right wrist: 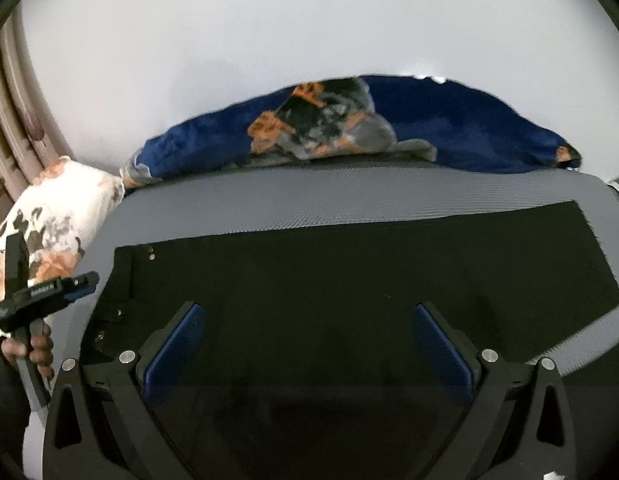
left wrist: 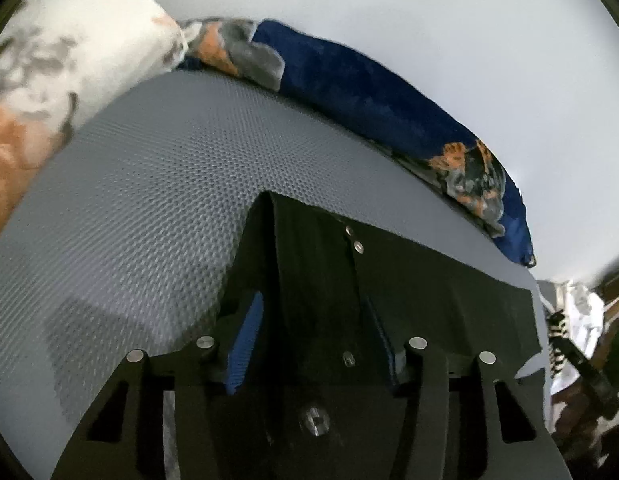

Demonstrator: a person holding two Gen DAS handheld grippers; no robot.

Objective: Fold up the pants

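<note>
Black pants [right wrist: 349, 272] lie flat on a grey textured mattress [left wrist: 149, 200], waist to the left with two metal buttons [left wrist: 354, 240]. In the left wrist view my left gripper [left wrist: 313, 340] straddles the waist end. Its blue pads [left wrist: 245, 340] stand partly apart with flat fabric between them, and I see no pinch. My right gripper [right wrist: 309, 336] hovers wide open over the middle of the pants, with nothing between its fingers. The right wrist view also shows the left gripper [right wrist: 79, 283] at the waist corner, held by a person's hand [right wrist: 33, 350].
A blue blanket with orange flowers [right wrist: 449, 132] is bunched along the mattress's far edge against a white wall. A white floral pillow [left wrist: 69, 60] lies at the head end. Beyond the mattress's right edge are clutter and white cloth [left wrist: 581, 312].
</note>
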